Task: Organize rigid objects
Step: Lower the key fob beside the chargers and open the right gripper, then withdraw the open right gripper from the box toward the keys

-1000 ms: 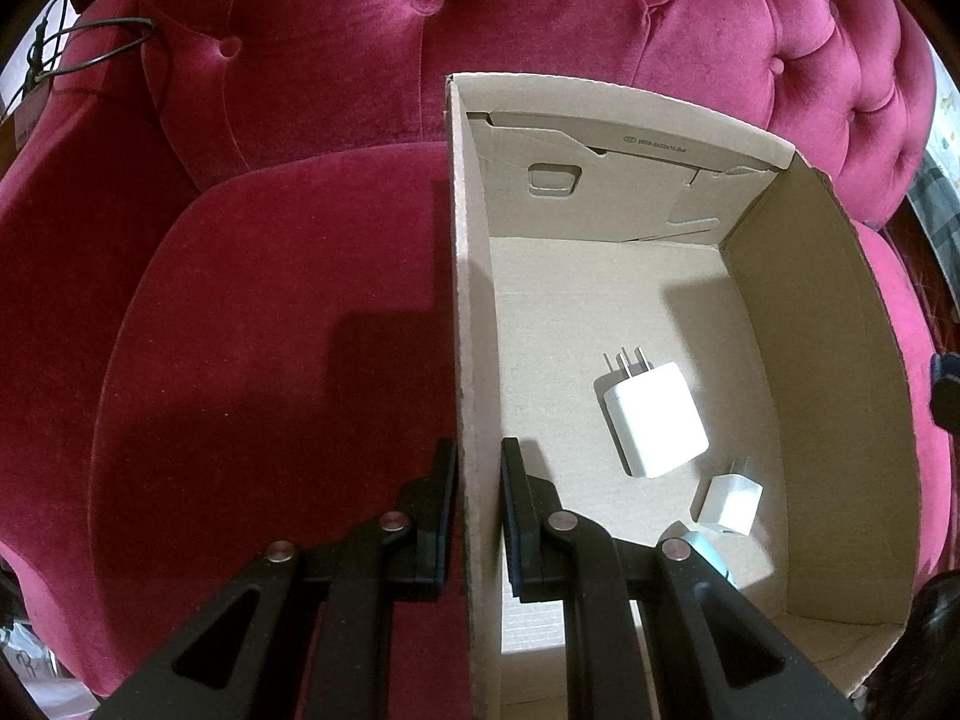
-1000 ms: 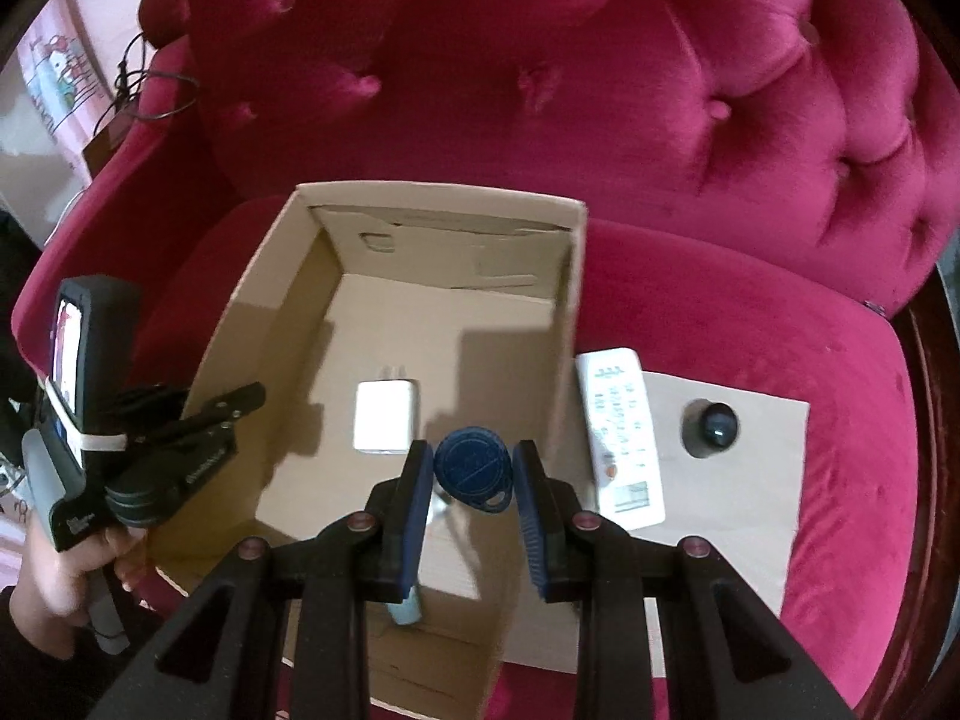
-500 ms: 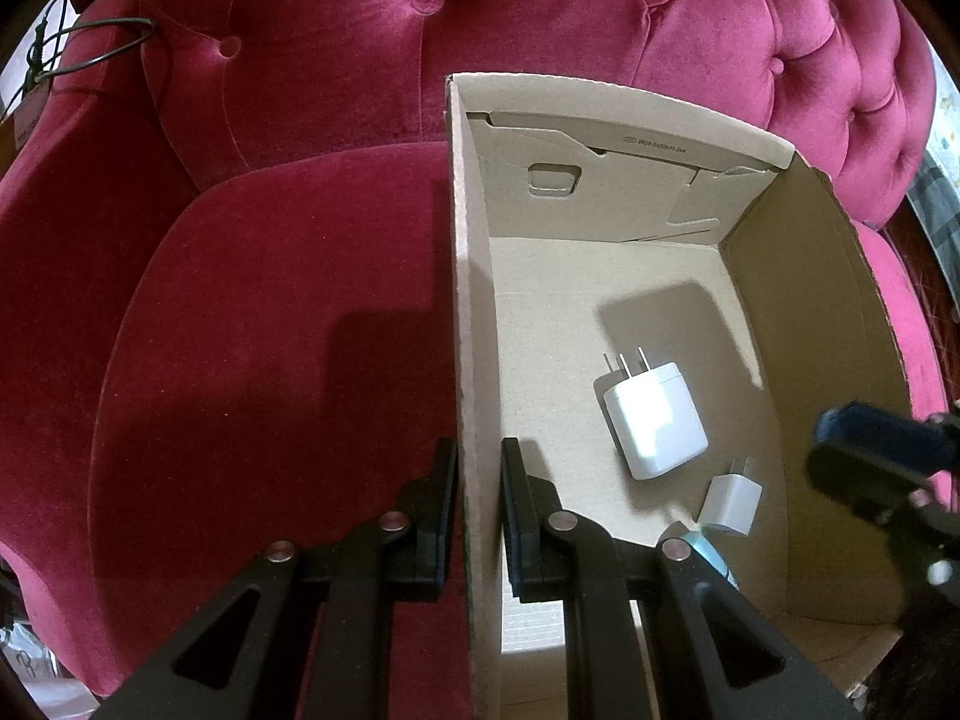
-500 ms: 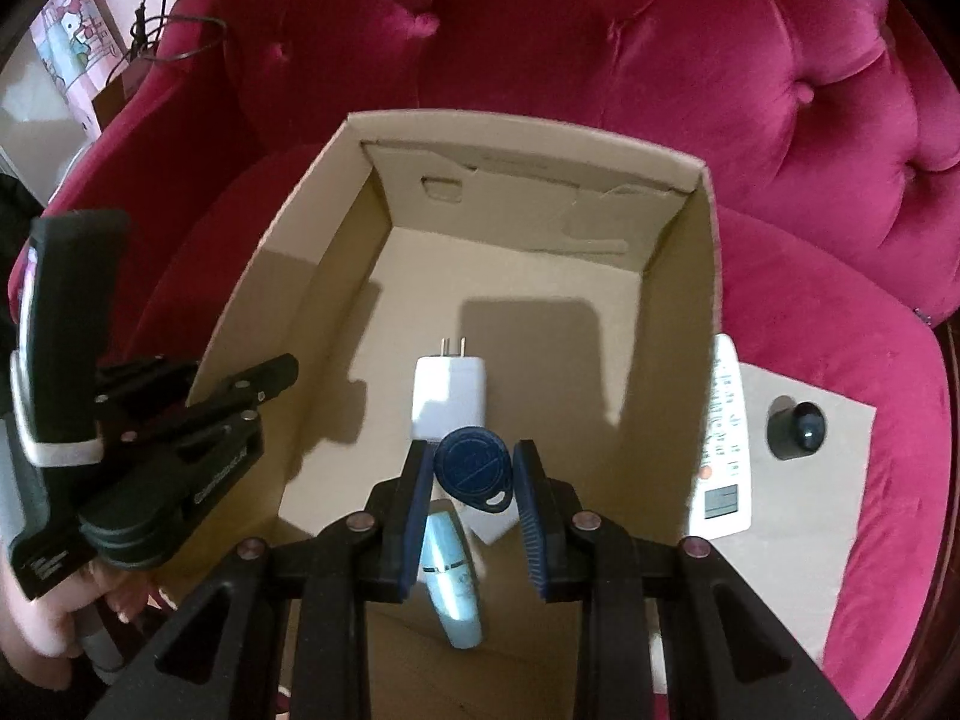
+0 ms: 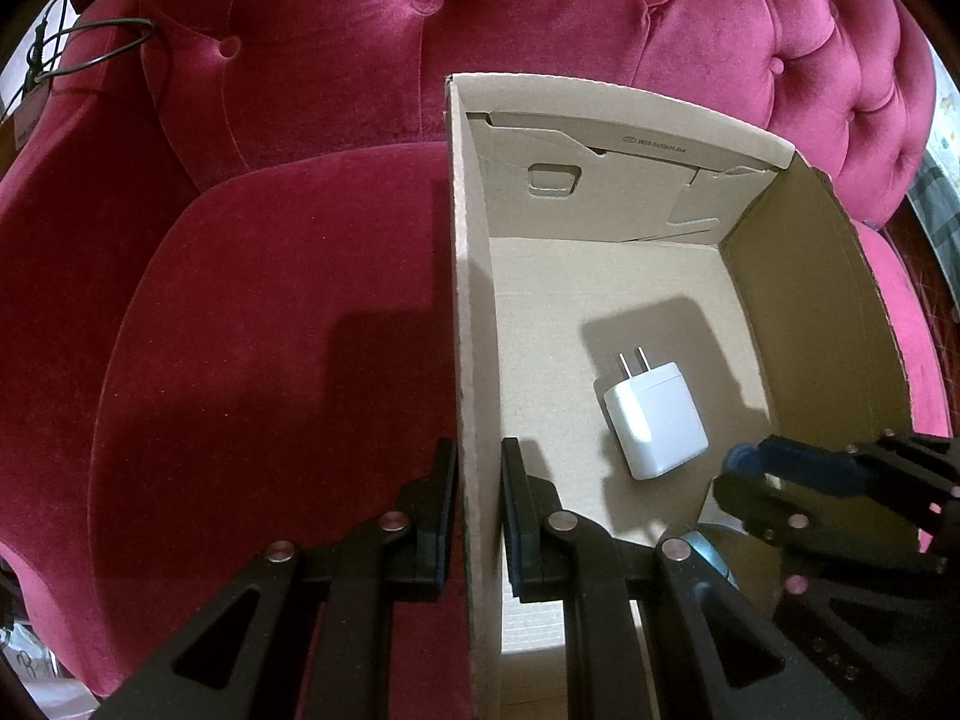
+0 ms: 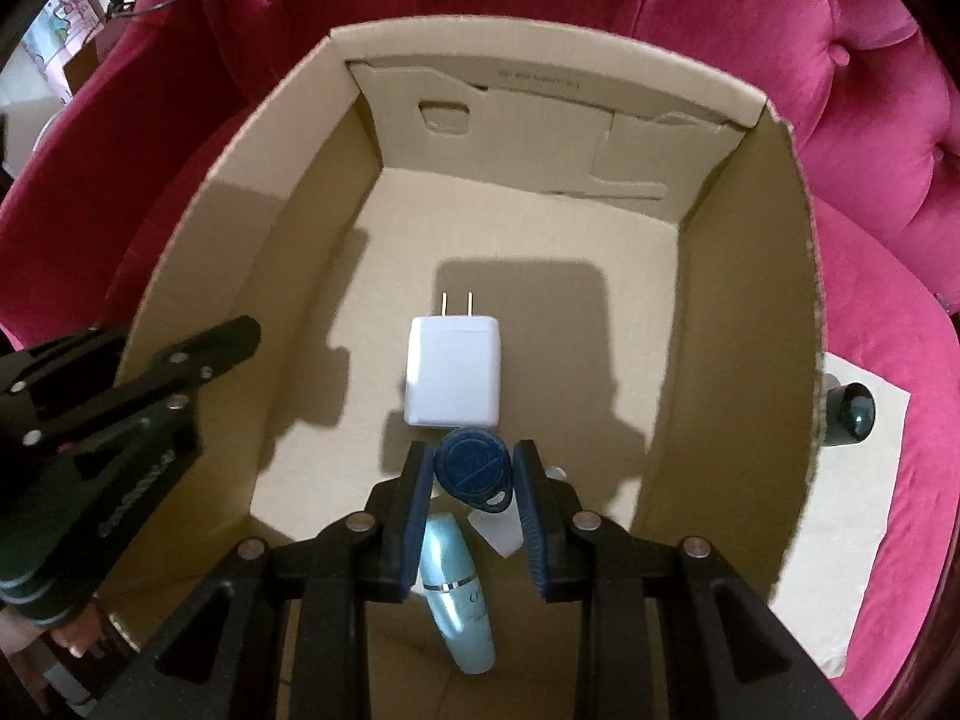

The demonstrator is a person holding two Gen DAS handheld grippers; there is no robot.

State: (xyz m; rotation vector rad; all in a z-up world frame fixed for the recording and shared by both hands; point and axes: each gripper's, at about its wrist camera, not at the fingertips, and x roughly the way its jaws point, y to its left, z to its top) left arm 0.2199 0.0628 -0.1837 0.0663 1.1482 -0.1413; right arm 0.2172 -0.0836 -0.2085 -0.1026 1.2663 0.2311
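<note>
The sofa (image 5: pixel 270 312) is carrying everything here, and the box (image 6: pixel 738 276) is sitting open on its seat. The left gripper (image 5: pixel 477 510) is clamping shut on the box's left wall, one jaw outside and one inside, most likely steadying the box while things go in. Inside the box, the right gripper (image 6: pixel 474 486) is hanging over the floor with its jaws pinching a tag (image 6: pixel 474 465), a flat blue disc held on edge. Under it on the box floor, a charger (image 6: pixel 453 375) is lying prongs toward the far wall, and a bottle (image 6: pixel 459 594) is lying nearer the front. Outside the box's right wall, a small dark knob (image 6: pixel 852 414) is waiting on a card sheet (image 6: pixel 864 540). Drop-off looks close!
</note>
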